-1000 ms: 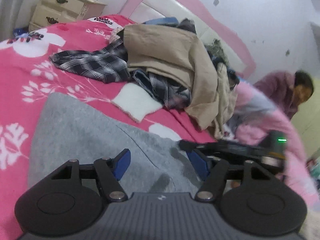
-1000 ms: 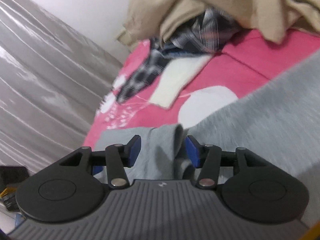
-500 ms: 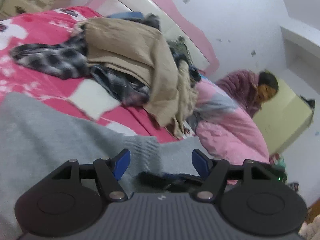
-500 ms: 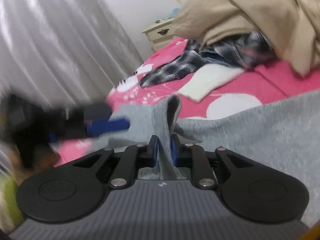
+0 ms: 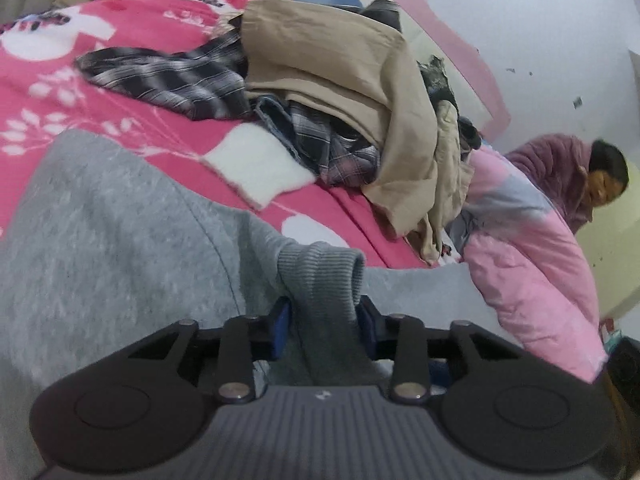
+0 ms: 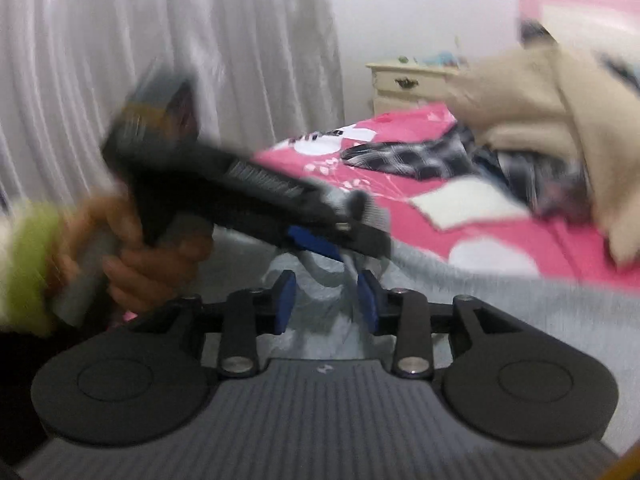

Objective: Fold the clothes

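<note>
A grey sweatshirt [image 5: 104,240] lies spread on the pink bed [image 5: 132,36]. My left gripper [image 5: 322,328] is shut on its ribbed grey cuff [image 5: 320,276], which stands up between the blue pads. In the right wrist view my right gripper [image 6: 326,300] has its jaws parted around grey fabric [image 6: 320,312], no longer pinching it. The left gripper [image 6: 320,240] and the hand holding it cross just ahead of the right gripper, blurred by motion.
A pile of clothes, beige [image 5: 340,64] over plaid [image 5: 172,80], lies further up the bed with a white cloth [image 5: 256,168] beside it. A person in pink [image 5: 560,184] sits at the right. A cream nightstand [image 6: 404,84] and grey curtain [image 6: 160,60] stand behind.
My left gripper has closed on the grey cuff. My right gripper, shut on the grey fabric half a second ago, has opened. The left gripper has moved in front of the right one.
</note>
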Motion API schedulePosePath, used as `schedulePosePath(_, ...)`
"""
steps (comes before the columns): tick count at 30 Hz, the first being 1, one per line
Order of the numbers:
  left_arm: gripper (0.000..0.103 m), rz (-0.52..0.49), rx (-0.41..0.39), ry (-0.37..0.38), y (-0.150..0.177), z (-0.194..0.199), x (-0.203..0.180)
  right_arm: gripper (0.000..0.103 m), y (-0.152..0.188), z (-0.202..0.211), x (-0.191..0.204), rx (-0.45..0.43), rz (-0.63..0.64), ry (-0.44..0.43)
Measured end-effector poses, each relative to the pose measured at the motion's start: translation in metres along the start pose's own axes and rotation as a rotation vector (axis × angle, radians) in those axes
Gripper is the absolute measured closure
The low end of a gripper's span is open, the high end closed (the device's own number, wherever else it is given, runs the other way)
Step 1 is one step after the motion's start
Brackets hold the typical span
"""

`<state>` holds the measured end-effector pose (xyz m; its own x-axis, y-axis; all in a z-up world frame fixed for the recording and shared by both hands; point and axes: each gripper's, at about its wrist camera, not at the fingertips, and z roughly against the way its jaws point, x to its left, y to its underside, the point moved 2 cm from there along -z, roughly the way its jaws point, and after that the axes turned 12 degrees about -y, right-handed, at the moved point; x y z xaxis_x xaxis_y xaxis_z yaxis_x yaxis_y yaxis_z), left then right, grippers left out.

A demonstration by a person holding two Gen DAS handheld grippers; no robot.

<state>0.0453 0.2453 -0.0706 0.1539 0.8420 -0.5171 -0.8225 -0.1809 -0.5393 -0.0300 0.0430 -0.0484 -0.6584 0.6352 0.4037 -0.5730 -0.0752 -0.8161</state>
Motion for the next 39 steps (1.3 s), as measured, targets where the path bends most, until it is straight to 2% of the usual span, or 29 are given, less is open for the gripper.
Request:
schedulePosePath(2,0.080,0.017,-0.005,0.004,-0.001,0.003,0.002,0.069,0.006,0.017,-0.038,-0.081,-0.259,0.018)
schedulePosePath(3,0.081,0.012,-0.010,0.005,-0.001,0.005,0.001,0.069,0.011,0.021,-0.057,-0.101,-0.393,0.042)
schedulePosePath(5,0.082,-0.015,-0.021,0.011,-0.001,0.010,-0.002,0.067,0.019,0.016,-0.086,-0.087,-0.582,0.073)
schedulePosePath(9,0.083,-0.059,-0.043,0.040,0.000,0.018,-0.007,0.061,0.030,-0.012,-0.106,-0.038,-0.736,0.052)
schedulePosePath(11,0.084,-0.065,-0.059,0.075,-0.002,0.024,-0.006,0.062,0.032,-0.022,-0.112,-0.028,-0.783,0.047)
schedulePosePath(12,0.084,-0.070,-0.069,0.094,-0.002,0.027,-0.006,0.070,0.030,-0.023,-0.112,-0.030,-0.780,0.038)
schedulePosePath(13,0.084,-0.076,-0.078,0.113,-0.003,0.031,-0.006,0.097,0.027,-0.023,-0.111,-0.029,-0.769,0.028)
schedulePosePath(14,0.085,-0.085,-0.084,0.129,-0.003,0.034,-0.007,0.099,0.025,-0.024,-0.109,-0.031,-0.756,0.014)
schedulePosePath(17,0.086,-0.125,-0.094,0.157,-0.001,0.039,-0.011,0.101,0.005,-0.022,-0.097,-0.058,-0.636,0.026)
schedulePosePath(20,0.088,-0.135,-0.077,0.150,0.000,0.034,-0.012,0.101,-0.014,-0.022,-0.095,-0.109,-0.527,0.072)
schedulePosePath(25,0.089,-0.186,-0.023,0.108,0.004,0.019,-0.022,0.101,-0.002,-0.043,-0.125,-0.085,-0.517,0.135)
schedulePosePath(29,0.089,-0.174,0.027,0.097,0.001,0.010,-0.031,0.101,0.015,-0.045,-0.142,-0.109,-0.597,0.113)
schedulePosePath(32,0.089,-0.144,0.041,0.091,-0.001,0.007,-0.029,0.093,0.014,-0.033,-0.143,-0.095,-0.626,0.111)
schedulePosePath(34,0.089,-0.131,0.039,0.088,-0.001,0.009,-0.027,0.084,0.002,-0.017,-0.132,-0.090,-0.557,0.157)
schedulePosePath(35,0.089,-0.127,0.035,0.091,-0.001,0.010,-0.026,0.081,-0.002,-0.006,-0.124,-0.113,-0.515,0.153)
schedulePosePath(37,0.089,-0.120,0.027,0.097,-0.002,0.012,-0.024,0.061,-0.006,0.017,-0.109,-0.171,-0.443,0.072)
schedulePosePath(39,0.089,-0.117,0.023,0.104,-0.002,0.013,-0.023,0.048,-0.007,0.028,-0.092,-0.173,-0.373,-0.062)
